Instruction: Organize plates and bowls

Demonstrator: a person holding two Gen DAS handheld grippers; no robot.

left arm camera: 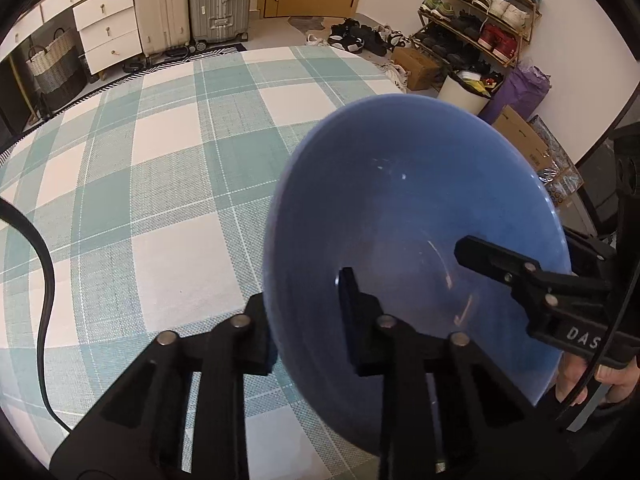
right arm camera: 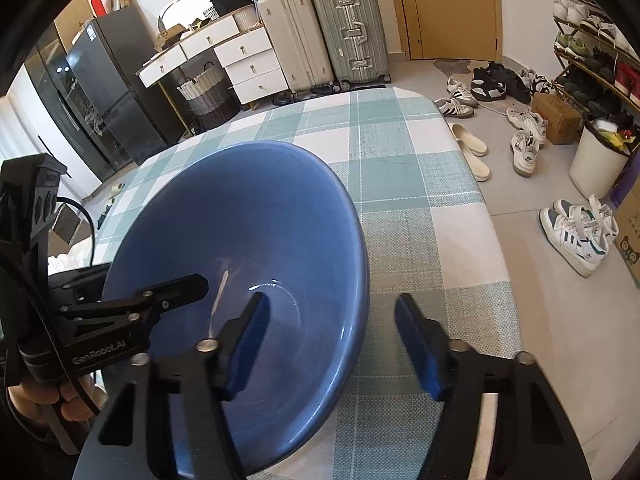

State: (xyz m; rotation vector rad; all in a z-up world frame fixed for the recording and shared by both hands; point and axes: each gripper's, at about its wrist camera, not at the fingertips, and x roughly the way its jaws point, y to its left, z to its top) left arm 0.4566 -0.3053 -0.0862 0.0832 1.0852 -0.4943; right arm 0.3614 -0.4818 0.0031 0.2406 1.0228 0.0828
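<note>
My left gripper [left arm camera: 308, 312] is clamped on the near-left rim of a blue bowl [left arm camera: 400, 208], one finger inside the bowl and the other outside against its wall. The bowl sits on a table covered by a teal-and-white checked cloth [left arm camera: 140, 152].

My right gripper [right arm camera: 332, 340] straddles the opposite rim of the same bowl [right arm camera: 256, 216]: its left finger reaches inside, its right finger hangs outside over the cloth [right arm camera: 400, 168], and a clear gap separates that outer pad from the bowl wall, so these jaws are apart and not gripping.

Seen from my left gripper, the right one [left arm camera: 516, 276] carries white letters reading "DAS" before the view cuts them off. Seen from my right gripper, the left one [right arm camera: 176, 292] reads "GenRobot.AI" along its body, with my hand [right arm camera: 72, 400] wrapped around its handle.

Beyond the far edge of the table stand two hard-shell suitcases [right arm camera: 320, 32], a white drawer unit [right arm camera: 248, 64] and a woven basket [right arm camera: 204, 92]. To the right of my right gripper, sneakers [right arm camera: 576, 232] lie on the floor beside a shoe rack [right arm camera: 592, 52]. Other labels are too small to read.
</note>
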